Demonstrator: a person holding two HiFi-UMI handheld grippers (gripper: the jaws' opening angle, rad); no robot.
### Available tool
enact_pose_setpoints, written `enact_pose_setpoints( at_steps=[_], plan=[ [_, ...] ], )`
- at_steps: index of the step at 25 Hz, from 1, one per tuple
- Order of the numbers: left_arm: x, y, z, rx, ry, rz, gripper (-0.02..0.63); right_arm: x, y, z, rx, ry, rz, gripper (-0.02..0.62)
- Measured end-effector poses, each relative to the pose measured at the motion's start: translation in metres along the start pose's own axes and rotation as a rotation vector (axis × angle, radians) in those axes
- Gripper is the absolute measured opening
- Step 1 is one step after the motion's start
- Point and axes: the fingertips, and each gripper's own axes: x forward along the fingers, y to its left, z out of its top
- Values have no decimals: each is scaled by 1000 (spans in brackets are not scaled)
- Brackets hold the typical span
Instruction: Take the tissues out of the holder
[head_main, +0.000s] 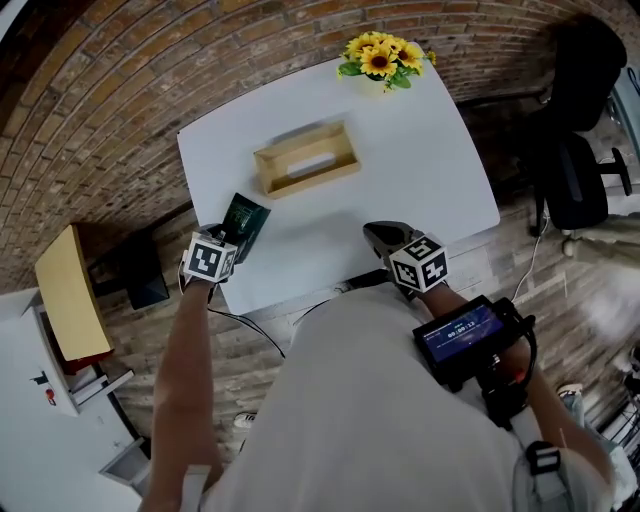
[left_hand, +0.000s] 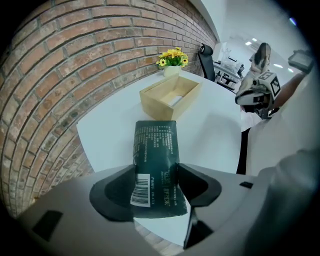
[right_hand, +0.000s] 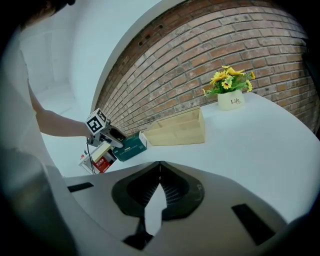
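Left fingers (left_hand: 112, 192): pressed on both sides of the dark green plastic tissue pack (left_hand: 156, 150).
Right fingers (right_hand: 175, 192): closed together, empty, probably only waiting.
Tissue pack: lay on the white worktop (head_main: 420, 170) near its corner, outside the light wooden box holder (head_main: 300, 183).
Likely reason: put down clear of the holder, ready for release.

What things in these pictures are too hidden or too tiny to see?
- Inside the wooden tissue holder: in the head view its top covers everything but a slot.
- Writing on the tissue pack: in the left gripper view the print is too small.
- The tissue pack's near end: in the head view it is behind the left tongs' marker cube.
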Motion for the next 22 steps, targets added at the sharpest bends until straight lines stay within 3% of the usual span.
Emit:
enact_pose_setpoints(
  at_steps=[4,7,11,15,19,22],
  plan=[
    [-8,-1,-2,31,-27,28,272,-3,10,-3,-4,-2,-3,6],
    [-20,0,3,9,-89,31,272,-2,15,-4,-14,-4,0,6],
    [-37,-6,15,-81,-226,3,272,0,17,-4,-26,-4,4,6],
    [-63,-14,28,-192,-424,4,270,1,17,2,-45,-8,5,6],
    [-81,-35,29,-231,-545,3,265,2,17,12,-74,-19,4,6],
    [-87,-56,27,-257,-604,-13,181,3,20,25,-112,-34,16,6]
  ],
)
